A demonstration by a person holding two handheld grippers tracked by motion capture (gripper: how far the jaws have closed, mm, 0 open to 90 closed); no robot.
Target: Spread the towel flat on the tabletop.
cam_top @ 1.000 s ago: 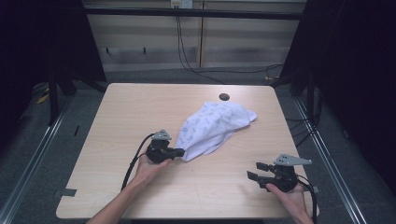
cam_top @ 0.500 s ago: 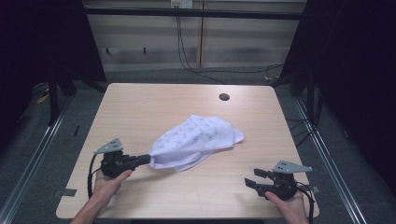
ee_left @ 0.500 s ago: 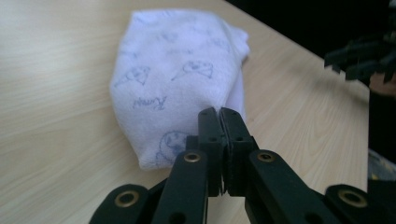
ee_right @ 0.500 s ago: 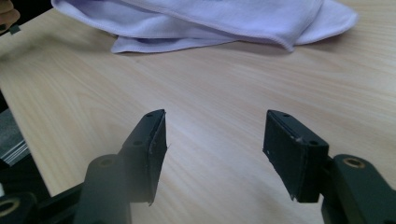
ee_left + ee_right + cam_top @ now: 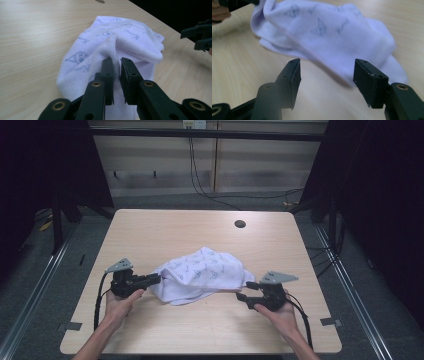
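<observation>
Towel (image 5: 202, 275) bunched mid-tabletop (image 5: 165, 227). Left gripper (image 5: 117, 65) jaws just opening, fold between them, barely pinched; could slip free. Right gripper (image 5: 325, 75) jaws apart beside towel's edge; may miss.

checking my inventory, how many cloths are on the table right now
1. A white printed cloth lies bunched near the middle of the table, with the left gripper at its left edge and the right gripper open by its right edge.
</observation>
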